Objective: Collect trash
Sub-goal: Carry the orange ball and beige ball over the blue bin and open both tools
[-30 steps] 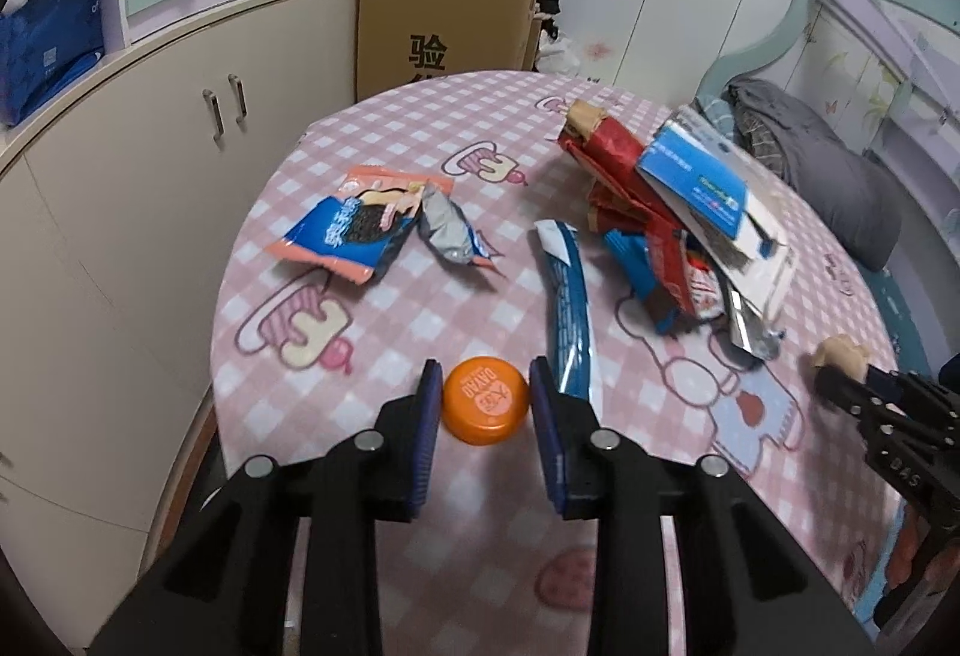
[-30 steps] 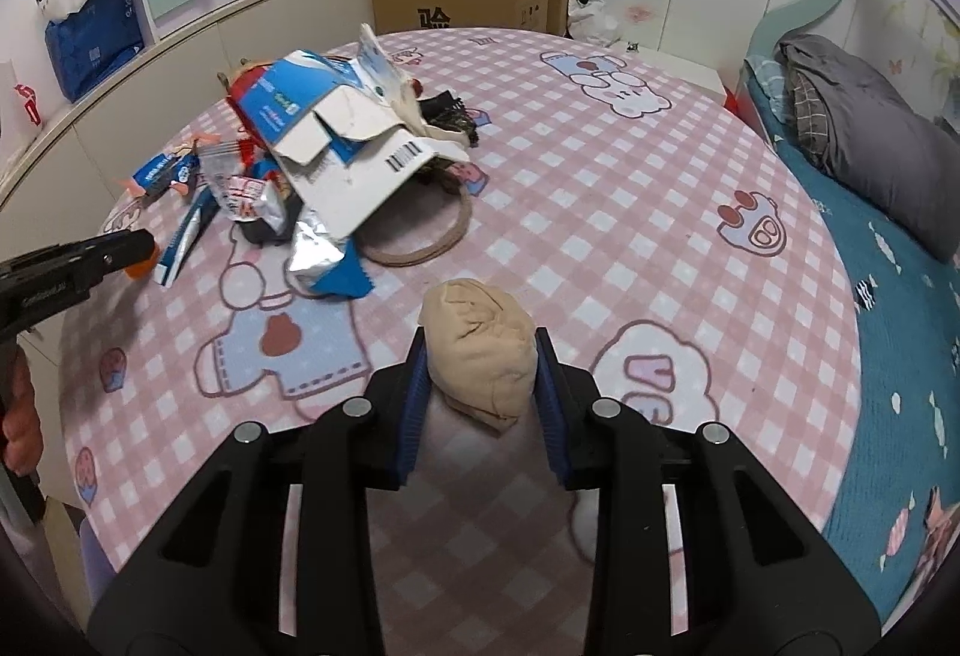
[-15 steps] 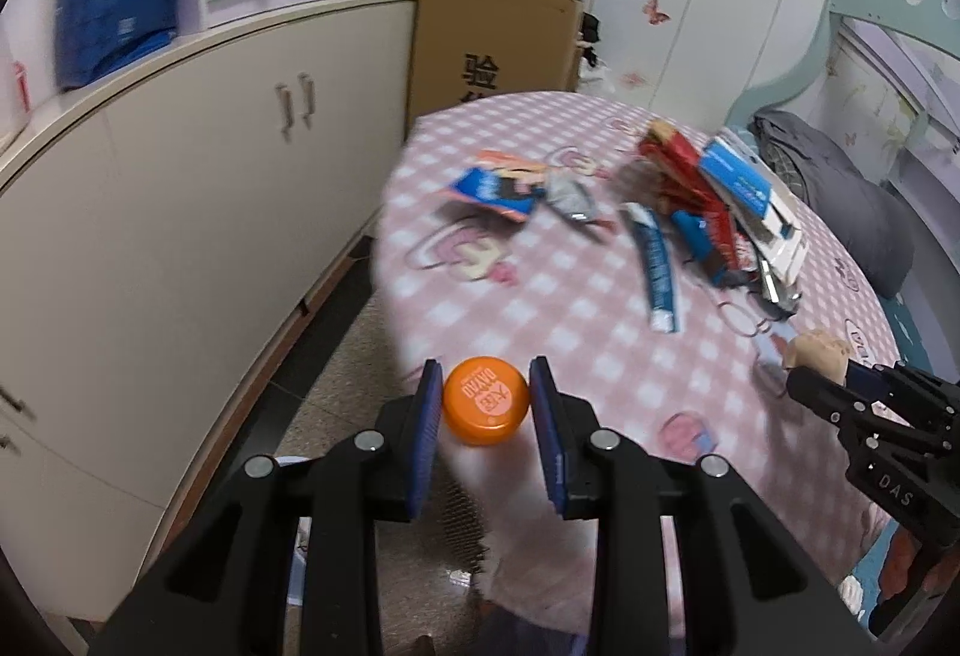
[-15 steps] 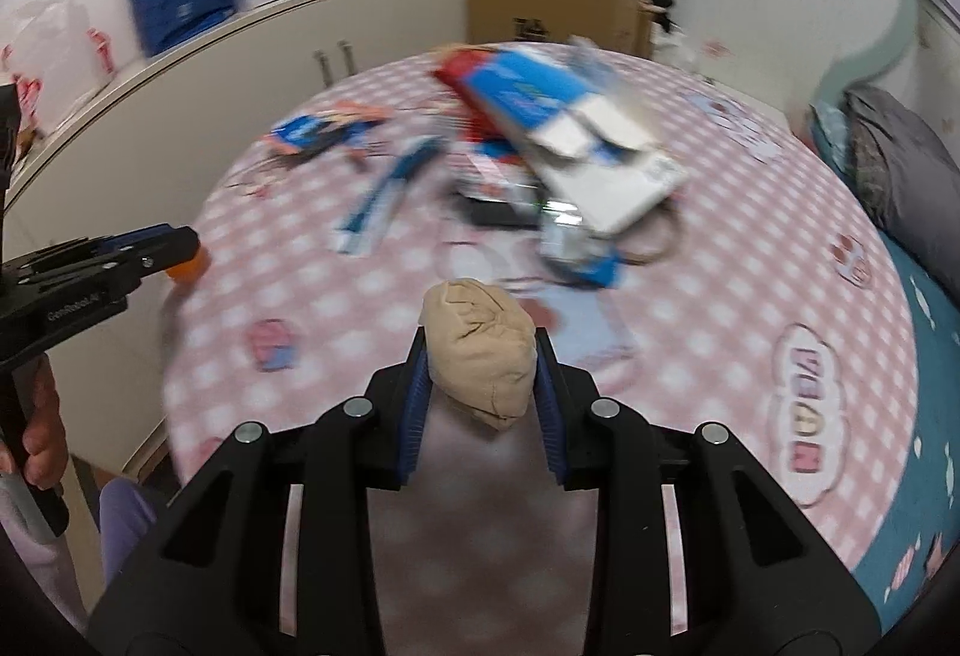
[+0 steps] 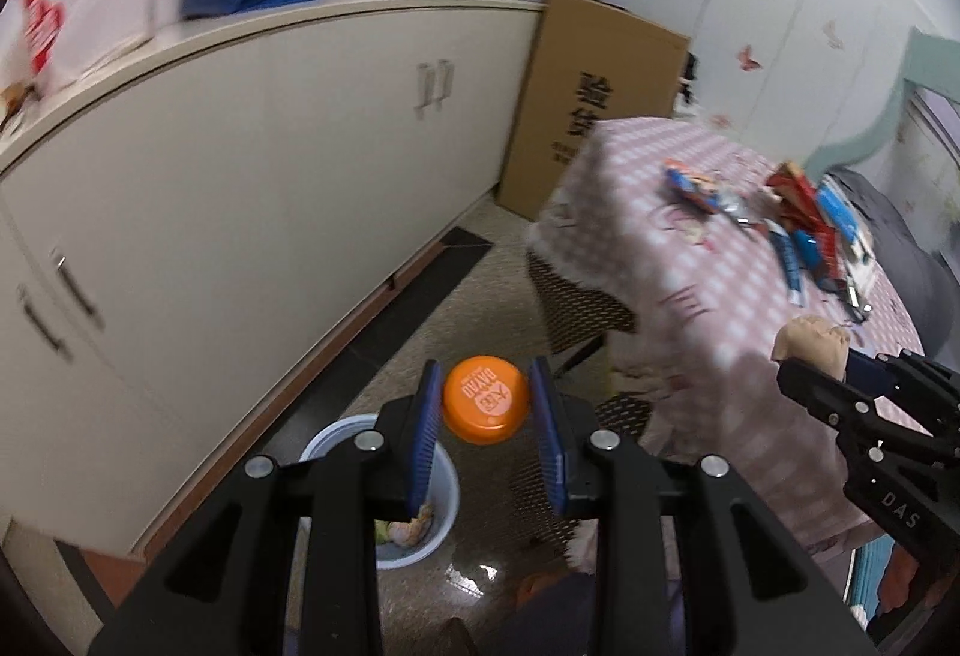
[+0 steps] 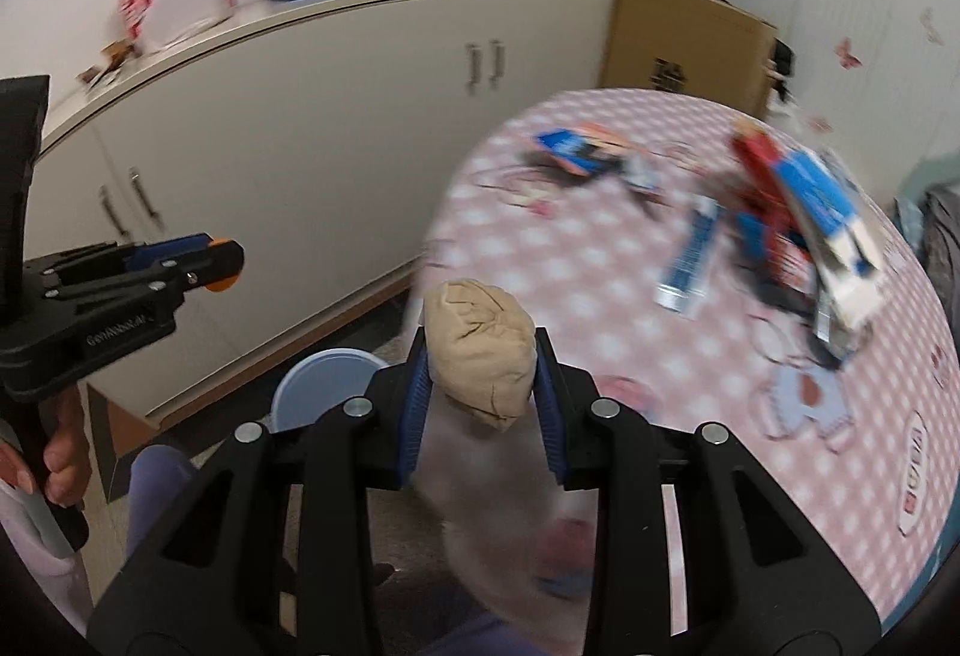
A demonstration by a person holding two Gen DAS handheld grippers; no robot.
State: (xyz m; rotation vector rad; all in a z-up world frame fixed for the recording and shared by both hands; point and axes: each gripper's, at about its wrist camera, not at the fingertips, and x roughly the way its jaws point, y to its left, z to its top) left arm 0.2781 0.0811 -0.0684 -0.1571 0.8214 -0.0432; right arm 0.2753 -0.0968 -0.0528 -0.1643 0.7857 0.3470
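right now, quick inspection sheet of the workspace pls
surface: round table with pink checked cloth
job's things: orange cap; beige wad; pale blue bin on the floor with scraps inside
clutter: wrappers and torn blue carton on the table
grippers: left gripper shut on orange cap, above the floor near the bin; right gripper shut on beige wad
cables: nothing seen
surroundings: cream cabinets, cardboard box

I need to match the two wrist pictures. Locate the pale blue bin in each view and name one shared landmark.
Left wrist view: the pale blue bin sits bottom centre on the floor, partly behind the left hand-held gripper.
Right wrist view: the bin is lower left of centre, beside the right hand-held gripper.
Shared landmark: the cardboard box.
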